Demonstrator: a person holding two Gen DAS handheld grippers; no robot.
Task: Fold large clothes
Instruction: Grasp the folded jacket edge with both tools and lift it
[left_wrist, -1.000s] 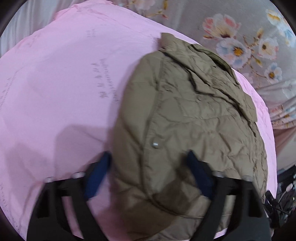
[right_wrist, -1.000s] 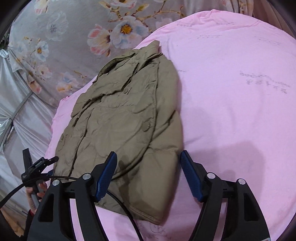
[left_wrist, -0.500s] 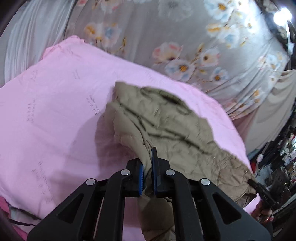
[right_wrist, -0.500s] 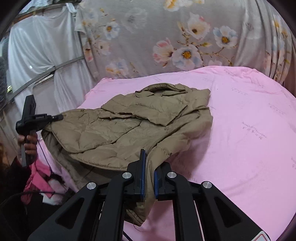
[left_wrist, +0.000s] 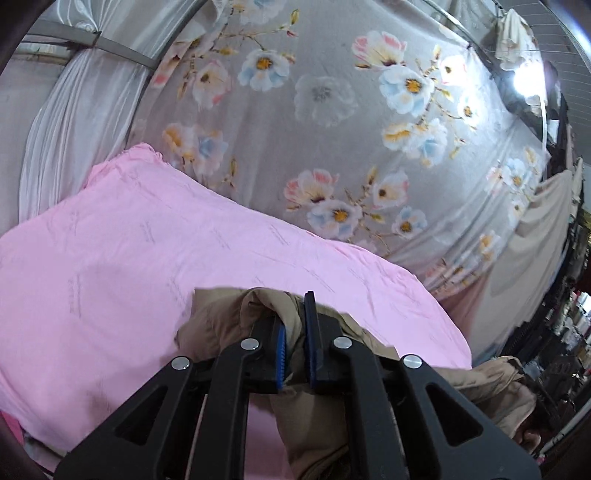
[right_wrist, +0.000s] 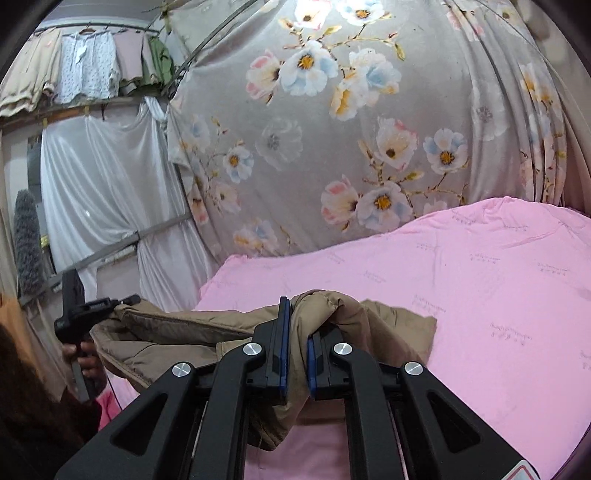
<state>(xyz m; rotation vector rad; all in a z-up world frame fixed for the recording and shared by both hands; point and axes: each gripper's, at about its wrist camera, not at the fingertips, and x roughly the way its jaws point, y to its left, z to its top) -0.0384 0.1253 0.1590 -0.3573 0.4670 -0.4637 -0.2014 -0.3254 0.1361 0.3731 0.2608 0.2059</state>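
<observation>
A second ago the jacket (left_wrist: 221, 321) lay flat on the pink sheet (left_wrist: 110, 266) between wide-open jaws; now both grippers have clamped its fabric and lifted that edge off the bed. The left gripper (left_wrist: 295, 347) and right gripper (right_wrist: 297, 343) each pinch a fold, pointing slightly downward toward the flowered curtain (right_wrist: 332, 147). The person's left hand (right_wrist: 86, 360) grips its handle

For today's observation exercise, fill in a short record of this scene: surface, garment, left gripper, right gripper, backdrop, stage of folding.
surface: pink sheet
garment: tan quilted jacket, one end lifted off the sheet
left gripper: shut on a bunched fold of the jacket
right gripper: shut on another bunched fold of the jacket
backdrop: grey floral curtain
stage of folding: jacket held up by both grippers, no fold laid yet
</observation>
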